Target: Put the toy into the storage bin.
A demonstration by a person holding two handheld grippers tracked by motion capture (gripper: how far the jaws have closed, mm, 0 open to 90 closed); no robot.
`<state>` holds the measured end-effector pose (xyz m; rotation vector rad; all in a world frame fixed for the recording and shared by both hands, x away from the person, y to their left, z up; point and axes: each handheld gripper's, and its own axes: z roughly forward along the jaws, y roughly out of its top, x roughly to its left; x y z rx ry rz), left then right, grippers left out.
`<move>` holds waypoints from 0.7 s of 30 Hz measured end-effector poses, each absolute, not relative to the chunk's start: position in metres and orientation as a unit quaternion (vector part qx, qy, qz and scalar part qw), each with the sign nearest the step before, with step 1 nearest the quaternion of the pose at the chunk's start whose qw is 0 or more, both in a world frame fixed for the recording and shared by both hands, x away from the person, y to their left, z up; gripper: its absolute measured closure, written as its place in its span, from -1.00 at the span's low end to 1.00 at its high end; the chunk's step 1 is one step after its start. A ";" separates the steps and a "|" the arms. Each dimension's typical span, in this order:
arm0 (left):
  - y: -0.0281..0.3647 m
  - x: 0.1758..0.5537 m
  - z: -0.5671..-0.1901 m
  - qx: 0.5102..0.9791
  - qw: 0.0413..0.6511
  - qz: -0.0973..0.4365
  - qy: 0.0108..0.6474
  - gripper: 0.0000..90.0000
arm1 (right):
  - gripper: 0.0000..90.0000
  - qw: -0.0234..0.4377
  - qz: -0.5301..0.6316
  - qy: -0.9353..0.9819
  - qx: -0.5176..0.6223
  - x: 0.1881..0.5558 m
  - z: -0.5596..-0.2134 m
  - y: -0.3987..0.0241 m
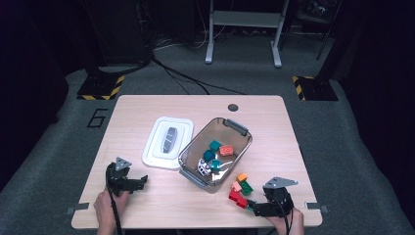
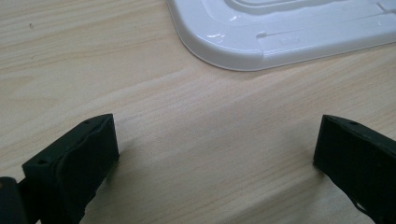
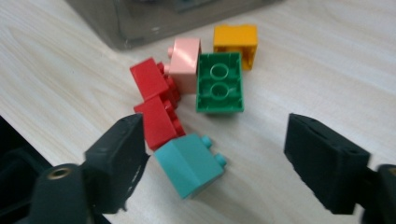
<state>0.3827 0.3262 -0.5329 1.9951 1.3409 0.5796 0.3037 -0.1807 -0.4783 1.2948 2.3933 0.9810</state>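
Loose toy bricks lie by the table's front right: a teal brick (image 3: 189, 164), two red bricks (image 3: 156, 103), a pink brick (image 3: 185, 61), a green brick (image 3: 219, 83) and an orange brick (image 3: 236, 41). My right gripper (image 3: 215, 154) is open around the teal brick, which lies near its left jaw with a clear gap to the right jaw. In the high view the right gripper (image 1: 258, 207) sits just right of the brick cluster (image 1: 240, 192). My left gripper (image 1: 139, 182) rests open on the wood at front left, with nothing between its jaws (image 2: 215, 154).
A clear grey bin (image 1: 187, 161) stands mid-table and holds several bricks, teal and orange among them. Its white lid (image 1: 159, 156) lies flat to the bin's left, close ahead of the left gripper. A cable hole (image 1: 233, 107) sits near the far edge.
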 end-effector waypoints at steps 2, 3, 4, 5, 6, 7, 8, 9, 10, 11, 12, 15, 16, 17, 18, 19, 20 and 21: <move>0.326 0.383 -0.533 0.762 0.328 0.222 0.512 -1.00 | -0.38 0.117 0.336 0.825 0.439 0.301 -0.484 -0.180; 0.326 0.383 -0.533 0.762 0.328 0.221 0.512 -1.00 | -0.32 0.117 0.334 0.827 0.438 0.299 -0.486 -0.179; 0.326 0.383 -0.533 0.762 0.329 0.221 0.512 -1.00 | -0.27 0.117 0.336 0.827 0.434 0.298 -0.488 -0.179; 0.326 0.383 -0.533 0.762 0.328 0.221 0.513 -1.00 | -0.22 0.112 0.335 0.828 0.435 0.297 -0.490 -0.178; 0.326 0.383 -0.533 0.762 0.328 0.222 0.512 -1.00 | -0.14 0.112 0.333 0.831 0.431 0.297 -0.492 -0.179; 0.326 0.383 -0.533 0.762 0.328 0.221 0.512 -1.00 | -0.06 0.108 0.332 0.828 0.439 0.296 -0.493 -0.179; 0.326 0.383 -0.533 0.762 0.328 0.221 0.512 -1.00 | 0.00 0.106 0.334 0.829 0.436 0.297 -0.495 -0.181; 0.326 0.383 -0.533 0.762 0.328 0.221 0.512 -1.00 | 0.08 0.107 0.335 0.829 0.435 0.297 -0.496 -0.182; 0.326 0.383 -0.533 0.762 0.328 0.221 0.512 -1.00 | 0.16 0.103 0.331 0.826 0.444 0.297 -0.497 -0.182; 0.326 0.383 -0.533 0.762 0.328 0.221 0.512 -1.00 | 0.21 0.106 0.332 0.829 0.437 0.298 -0.498 -0.184; 0.326 0.383 -0.533 0.762 0.328 0.221 0.513 -1.00 | 0.26 0.104 0.328 0.825 0.448 0.298 -0.498 -0.183; 0.326 0.383 -0.533 0.762 0.329 0.221 0.513 -1.00 | 0.35 0.113 0.327 0.828 0.442 0.299 -0.498 -0.186; 0.326 0.383 -0.533 0.762 0.328 0.221 0.512 -1.00 | 0.36 0.114 0.328 0.827 0.443 0.299 -0.498 -0.186; 0.326 0.383 -0.533 0.762 0.328 0.221 0.512 -1.00 | 0.38 0.115 0.329 0.824 0.446 0.299 -0.497 -0.186; 0.326 0.383 -0.533 0.762 0.328 0.222 0.512 -1.00 | 0.43 0.117 0.331 0.820 0.452 0.299 -0.496 -0.187; 0.326 0.383 -0.533 0.762 0.328 0.221 0.512 -1.00 | 0.51 0.119 0.336 0.817 0.452 0.298 -0.494 -0.188; 0.326 0.383 -0.533 0.762 0.328 0.221 0.512 -1.00 | 0.56 0.123 0.341 0.815 0.451 0.298 -0.492 -0.190; 0.326 0.383 -0.533 0.762 0.328 0.221 0.512 -1.00 | 0.57 0.124 0.341 0.813 0.455 0.298 -0.491 -0.190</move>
